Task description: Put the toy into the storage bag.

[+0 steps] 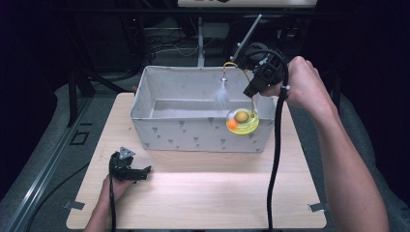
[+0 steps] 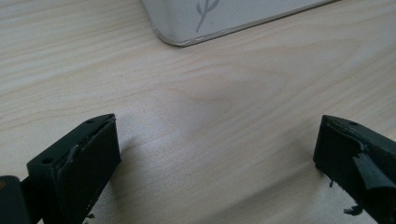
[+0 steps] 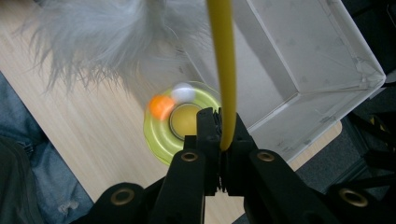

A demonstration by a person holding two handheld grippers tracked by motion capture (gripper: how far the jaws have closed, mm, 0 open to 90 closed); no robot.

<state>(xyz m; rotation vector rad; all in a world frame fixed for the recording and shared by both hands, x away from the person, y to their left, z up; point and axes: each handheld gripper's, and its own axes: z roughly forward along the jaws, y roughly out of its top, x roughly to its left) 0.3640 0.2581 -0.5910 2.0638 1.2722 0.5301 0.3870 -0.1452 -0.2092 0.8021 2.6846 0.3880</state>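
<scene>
That cat toy (image 1: 242, 120) looks light and top-wobbly; right hand-held gripper (image 3: 223, 140) is clamped on its springy yellow wire (image 3: 222, 65), dangling it over the fabric bin's (image 1: 193, 133) front corner. Left hand-held gripper (image 2: 217, 154) sits open on the tabletop (image 2: 196, 116).

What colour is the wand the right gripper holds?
Yellow wand, clearest in the right gripper view.

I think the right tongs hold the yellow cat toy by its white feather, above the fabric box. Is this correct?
Not quite. The right tongs hold the yellow cat toy by its yellow wire stem, not the white feather, as the right gripper view shows. It hangs at the fabric box.
</scene>
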